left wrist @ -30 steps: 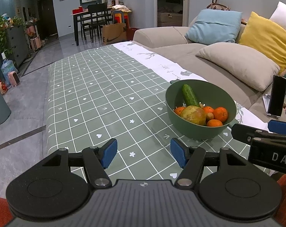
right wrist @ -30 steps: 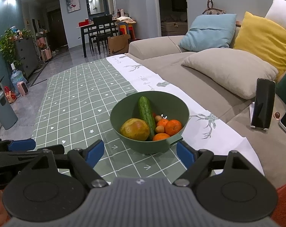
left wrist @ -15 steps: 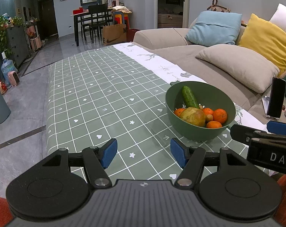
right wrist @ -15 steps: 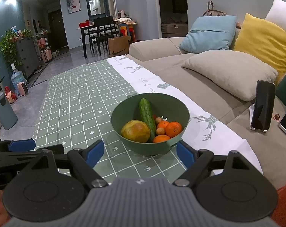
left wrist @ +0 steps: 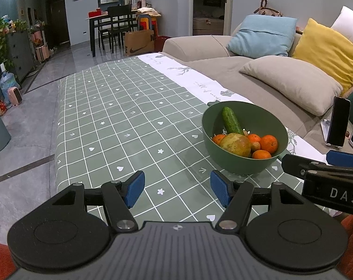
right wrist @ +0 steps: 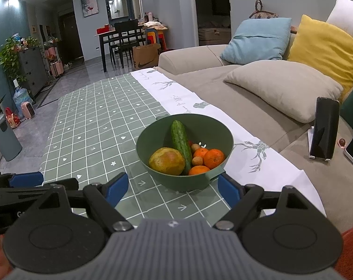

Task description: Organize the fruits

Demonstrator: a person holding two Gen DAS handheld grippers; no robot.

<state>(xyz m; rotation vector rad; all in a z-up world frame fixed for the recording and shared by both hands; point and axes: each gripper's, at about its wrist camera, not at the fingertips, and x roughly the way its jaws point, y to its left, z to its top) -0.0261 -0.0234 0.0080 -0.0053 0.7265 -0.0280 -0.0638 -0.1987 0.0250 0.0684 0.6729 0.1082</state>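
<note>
Little has changed: both grippers, left [left wrist: 177, 187] and right [right wrist: 172, 190], stay wide open and empty (fruit [right wrist: 167, 161] fills the bowl [right wrist: 153, 137]), just short of it.

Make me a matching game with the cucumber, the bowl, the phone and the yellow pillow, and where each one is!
Things:
1. cucumber
2. bowl
3. phone
4. yellow pillow

Places:
A. on the checked tablecloth
B. propped upright in a white stand
C. leaning inside the bowl
D. at the back of the sofa

Pairs: 1-C, 2-A, 3-B, 4-D
</note>
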